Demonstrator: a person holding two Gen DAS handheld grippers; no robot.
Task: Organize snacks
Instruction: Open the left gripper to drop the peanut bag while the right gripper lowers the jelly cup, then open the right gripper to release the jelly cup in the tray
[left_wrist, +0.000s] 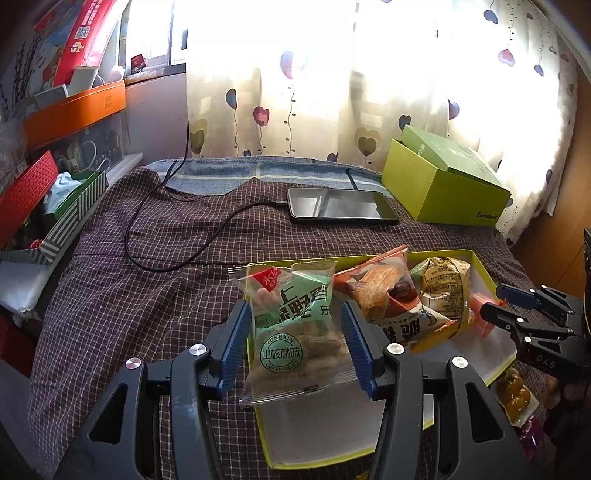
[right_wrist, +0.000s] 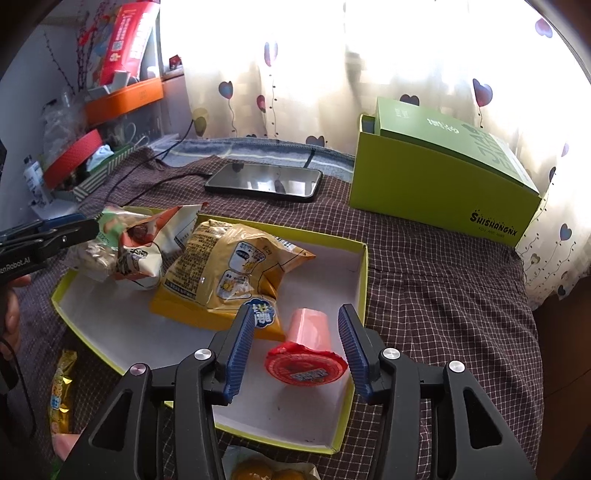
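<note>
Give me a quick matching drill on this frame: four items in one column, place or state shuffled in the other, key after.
Items:
1. green snack packet
2. pink jelly cup
3. phone
4. yellow snack bag

Places or states:
A. on the checked cloth beyond the tray, cable plugged in
B. lying on its side in the tray, between the right gripper's blue pads
C. between the left gripper's blue pads, at the tray's edge
D. flat in the middle of the tray, printed back up

Pairs: 1-C, 2-B, 3-A, 4-D
</note>
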